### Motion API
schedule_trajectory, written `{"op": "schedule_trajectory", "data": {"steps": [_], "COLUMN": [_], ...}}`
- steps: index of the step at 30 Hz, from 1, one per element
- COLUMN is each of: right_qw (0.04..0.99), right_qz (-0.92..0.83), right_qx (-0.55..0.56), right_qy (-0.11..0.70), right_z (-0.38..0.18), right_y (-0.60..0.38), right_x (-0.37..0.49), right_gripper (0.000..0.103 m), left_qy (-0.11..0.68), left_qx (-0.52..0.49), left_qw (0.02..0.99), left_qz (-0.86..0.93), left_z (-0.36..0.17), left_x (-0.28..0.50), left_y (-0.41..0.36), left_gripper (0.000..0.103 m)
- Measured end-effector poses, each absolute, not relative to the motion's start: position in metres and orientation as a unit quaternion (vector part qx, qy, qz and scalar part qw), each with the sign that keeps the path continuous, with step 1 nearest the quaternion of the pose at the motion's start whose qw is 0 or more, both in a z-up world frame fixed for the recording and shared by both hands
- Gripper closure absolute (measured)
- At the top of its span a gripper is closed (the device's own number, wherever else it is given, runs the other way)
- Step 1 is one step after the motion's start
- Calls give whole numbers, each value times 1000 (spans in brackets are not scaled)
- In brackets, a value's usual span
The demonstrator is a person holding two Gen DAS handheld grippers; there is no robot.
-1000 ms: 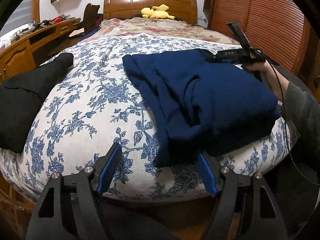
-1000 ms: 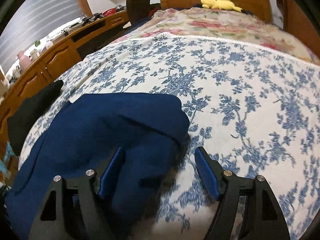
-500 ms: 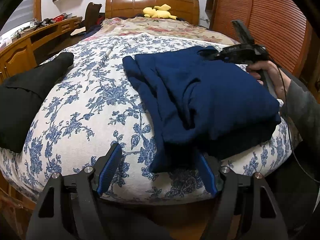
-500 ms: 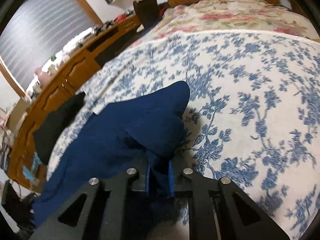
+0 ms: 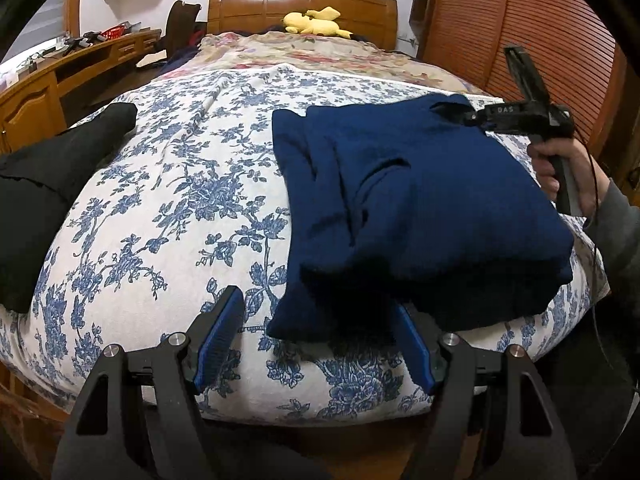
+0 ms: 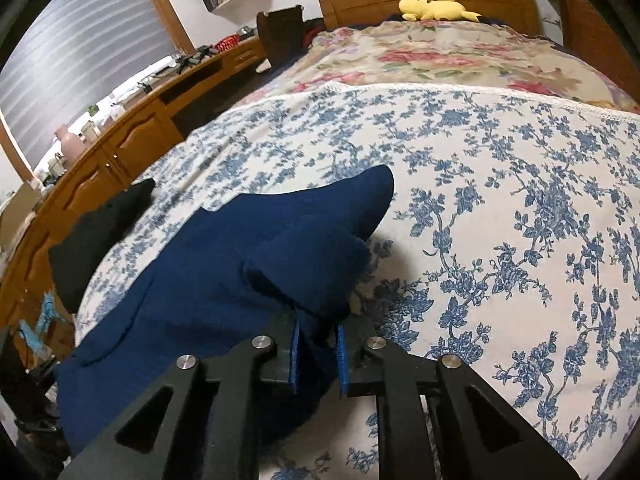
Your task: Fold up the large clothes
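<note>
Left wrist view showed the whole layout. The navy garment (image 5: 420, 208) lay folded in layers on the bed (image 5: 168, 208), toward its right side and reaching down to the foot edge, where one lower corner hung just ahead of the left gripper (image 5: 316, 340). That gripper's blue-padded fingers (image 5: 218, 336) stood wide apart at the foot edge, with nothing between them; the right-hand finger sat just under the garment's shadowed hem, and I could not tell if it touched. At the garment's far right corner the right gripper (image 5: 468, 116) met the cloth, held by the person's right hand (image 5: 560, 168); from here its fingers were too small to judge. A black garment (image 5: 48, 184) lay at the bed's left edge, well apart from the navy one.

Right wrist view supplied what the other lacked: the right gripper (image 6: 318, 354) had its fingers (image 6: 295, 354) drawn narrow, pinching a fold of the navy garment (image 6: 224, 288), which bunched up and rose in a peak just ahead of them. This view also showed the wooden cabinet run (image 6: 120, 148) along the bed's left side and the window blind (image 6: 80, 52) above it more fully. Both views showed the yellow plush toy (image 5: 316, 22) at the headboard (image 5: 304, 4) and the floral quilt (image 6: 432, 52) across the head end.
</note>
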State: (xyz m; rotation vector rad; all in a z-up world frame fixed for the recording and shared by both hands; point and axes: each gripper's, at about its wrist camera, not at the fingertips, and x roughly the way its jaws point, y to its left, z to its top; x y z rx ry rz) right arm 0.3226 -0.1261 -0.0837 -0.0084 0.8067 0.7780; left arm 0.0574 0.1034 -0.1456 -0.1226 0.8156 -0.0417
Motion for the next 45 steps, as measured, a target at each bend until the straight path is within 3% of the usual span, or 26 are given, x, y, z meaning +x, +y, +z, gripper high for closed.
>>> {"op": "schedule_trajectory", "data": {"steps": [2, 6, 14, 16, 17, 18, 20, 22, 32, 45], "right_qw": [847, 846, 825, 825, 824, 826, 832, 840, 875, 839], "right_qz": [361, 342, 349, 356, 366, 373, 380, 386, 392, 484], "right_qx": [-9, -14, 74, 75, 75, 74, 75, 78, 31, -47], "right_qy": [391, 409, 437, 432, 425, 416, 397, 372, 281, 244], "right_z": [-88, -98, -113, -112, -111, -108, -102, -92, -28, 37], "right_y": [-117, -107, -107, -107, -106, -105, -107, -110, -70, 168], "right_x": [327, 334, 349, 348, 347, 346, 343, 335, 282, 254], "right_gripper": [83, 61, 56, 64, 75, 81, 86, 87, 90, 90], "left_qy": [397, 396, 395, 393, 391, 392, 393, 388, 314, 235], "left_qx": [-60, -55, -57, -60, -67, -76, -94, -105, -99, -87], "left_qw": [916, 916, 917, 917, 917, 916, 913, 913, 942, 961], "left_qz": [-20, -21, -23, -25, -30, -39, -53, -66, -63, 116], "left_z": [-146, -147, -149, -149, -149, -149, -149, -148, -100, -34], "left_x": [58, 59, 60, 60, 59, 59, 59, 57, 41, -10], "left_y": [104, 103, 104, 104, 105, 107, 109, 111, 135, 338], "left_gripper": [29, 29, 29, 32, 46, 53, 78, 89, 93, 93]}}
